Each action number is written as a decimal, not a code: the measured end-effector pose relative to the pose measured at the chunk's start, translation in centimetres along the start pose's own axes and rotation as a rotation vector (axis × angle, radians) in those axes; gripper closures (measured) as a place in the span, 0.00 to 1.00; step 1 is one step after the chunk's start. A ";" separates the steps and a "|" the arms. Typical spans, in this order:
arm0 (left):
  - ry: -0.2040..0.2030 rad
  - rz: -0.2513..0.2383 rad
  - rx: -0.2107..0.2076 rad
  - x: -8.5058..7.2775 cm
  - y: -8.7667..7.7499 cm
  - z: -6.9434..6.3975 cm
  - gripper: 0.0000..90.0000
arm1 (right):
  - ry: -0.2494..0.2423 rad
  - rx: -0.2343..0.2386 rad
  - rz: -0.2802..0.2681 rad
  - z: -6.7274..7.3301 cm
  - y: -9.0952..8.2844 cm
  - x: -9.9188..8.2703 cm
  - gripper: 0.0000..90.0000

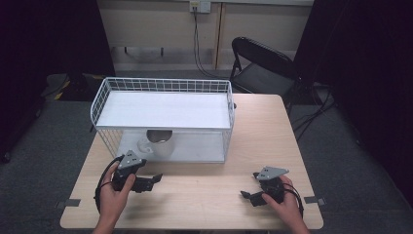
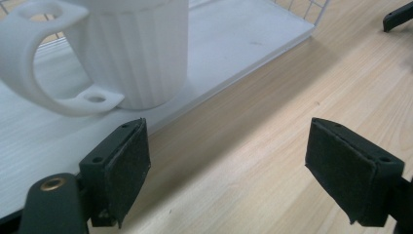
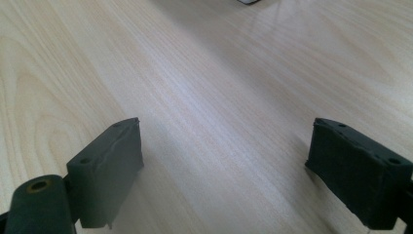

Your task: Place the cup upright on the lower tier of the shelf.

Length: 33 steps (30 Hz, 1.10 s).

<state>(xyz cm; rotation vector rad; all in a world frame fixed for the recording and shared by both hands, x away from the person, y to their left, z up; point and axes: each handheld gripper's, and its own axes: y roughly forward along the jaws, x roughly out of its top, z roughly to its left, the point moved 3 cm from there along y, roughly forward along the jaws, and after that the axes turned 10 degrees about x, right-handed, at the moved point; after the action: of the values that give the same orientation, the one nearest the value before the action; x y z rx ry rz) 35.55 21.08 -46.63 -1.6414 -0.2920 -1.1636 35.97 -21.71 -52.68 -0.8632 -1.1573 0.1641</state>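
Note:
A white ribbed mug (image 1: 159, 144) stands on the lower board of a white wire rack (image 1: 163, 85), its handle toward the left. My left gripper (image 1: 154, 179) rests on the wooden table (image 1: 204, 195) just in front of the rack. It is open and holds nothing. In the left gripper view the mug (image 2: 136, 48) sits just beyond the open left gripper (image 2: 229, 156), with its handle (image 2: 34, 63) at the left. My right gripper (image 1: 249, 186) lies open at the front right of the table. In its own view the right gripper (image 3: 224, 161) is open over bare wood.
The rack has a white upper shelf (image 1: 163, 109) over the lower board (image 2: 238, 39), and wire walls at the sides. A black folding chair (image 1: 263, 68) stands behind the table. Dark curtains flank the room.

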 end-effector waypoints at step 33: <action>0.021 -0.001 -0.028 -3.5 -1.8 1.7 0.18 | 0.000 -0.001 0.000 0.0 0.0 0.0 0.13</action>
<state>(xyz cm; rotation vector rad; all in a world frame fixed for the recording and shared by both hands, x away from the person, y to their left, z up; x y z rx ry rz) 33.50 24.51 -48.27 -1.6531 -0.2644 -1.1896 35.96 -21.71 -52.68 -0.8636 -1.1572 0.1633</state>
